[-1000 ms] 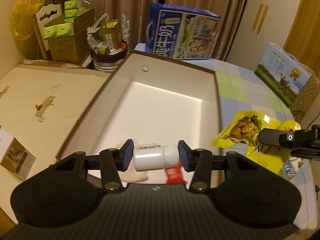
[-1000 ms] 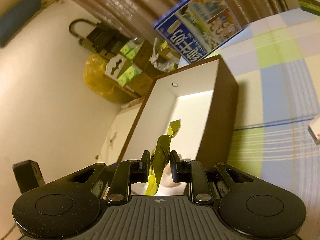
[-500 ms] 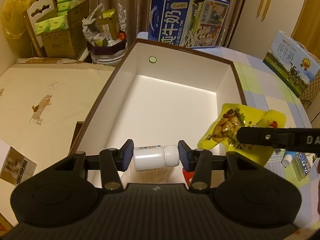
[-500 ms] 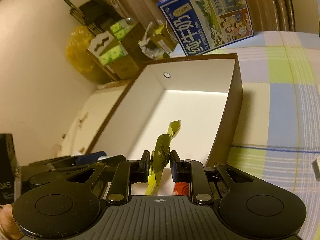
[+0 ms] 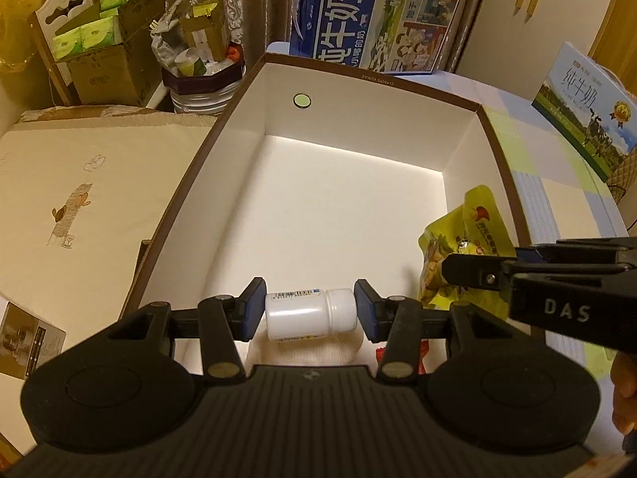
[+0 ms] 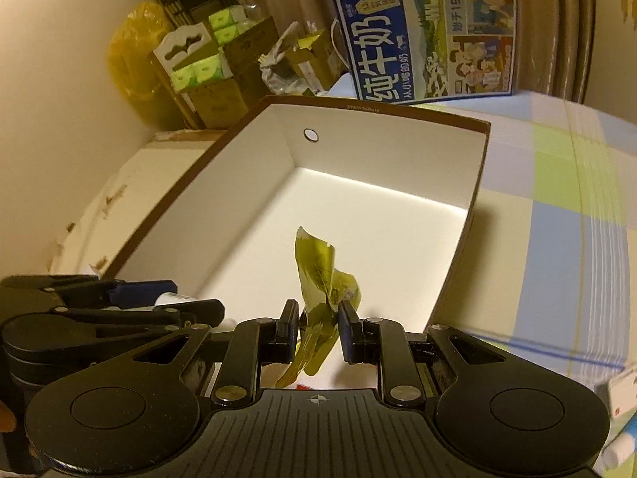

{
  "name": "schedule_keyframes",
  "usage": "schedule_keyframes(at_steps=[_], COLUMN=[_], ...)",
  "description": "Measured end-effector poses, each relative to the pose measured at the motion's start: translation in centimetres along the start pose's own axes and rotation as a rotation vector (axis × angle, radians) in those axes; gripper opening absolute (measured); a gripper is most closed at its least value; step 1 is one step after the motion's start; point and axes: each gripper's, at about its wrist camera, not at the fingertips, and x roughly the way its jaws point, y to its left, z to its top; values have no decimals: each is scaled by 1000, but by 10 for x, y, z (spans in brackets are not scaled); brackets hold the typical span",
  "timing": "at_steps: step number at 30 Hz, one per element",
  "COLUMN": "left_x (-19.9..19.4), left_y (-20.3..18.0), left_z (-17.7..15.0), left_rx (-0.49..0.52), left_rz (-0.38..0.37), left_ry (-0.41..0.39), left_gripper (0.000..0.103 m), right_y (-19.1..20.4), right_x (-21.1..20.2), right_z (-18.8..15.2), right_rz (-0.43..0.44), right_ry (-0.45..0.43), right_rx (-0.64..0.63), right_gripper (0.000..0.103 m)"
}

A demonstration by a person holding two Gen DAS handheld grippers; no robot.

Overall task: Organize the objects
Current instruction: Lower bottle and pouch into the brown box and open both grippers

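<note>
A small white pill bottle (image 5: 308, 314) lies sideways between the blue pads of my left gripper (image 5: 309, 310), which is shut on it over the near end of a brown-rimmed white box (image 5: 398, 79). My right gripper (image 6: 317, 323) is shut on a yellow snack pouch (image 6: 318, 275), held edge-on over the same box (image 6: 382, 113). In the left wrist view that pouch (image 5: 466, 239) hangs by the box's right wall, pinched by the right gripper (image 5: 450, 269). The left gripper's fingers (image 6: 131, 292) show at the left of the right wrist view. Something red (image 5: 422, 352) lies below, mostly hidden.
A blue milk carton box (image 5: 374, 16) stands behind the box, and another milk box (image 5: 585, 107) sits at the right on a checked tablecloth (image 6: 557, 183). Cardboard boxes with green packs (image 5: 103, 40) and a cluttered tin (image 5: 199, 67) stand at back left. A cream cloth surface (image 5: 79, 199) lies left.
Both grippers have come forward and down over the box with their loads still held. The right gripper has rolled toward level, and the pouch now hangs inside the box's right wall.
</note>
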Motion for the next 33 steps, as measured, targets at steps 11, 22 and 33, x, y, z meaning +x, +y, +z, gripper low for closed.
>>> schedule_keyframes(at_steps=[11,22,33], left_x=[15,27,14], left_y=[0,-2,-1], left_z=[7,20,23], left_rx=[15,31,34], left_rz=[-4,-14,7], left_ry=[24,32,-6], left_gripper=[43,42,67], right_y=[-2,-7,-8], right_x=[5,1,-17], right_z=[7,5,0], right_rz=[-33,-18,24], right_ry=[7,10,0], right_rx=[-30,-21,-12], right_gripper=[24,29,38])
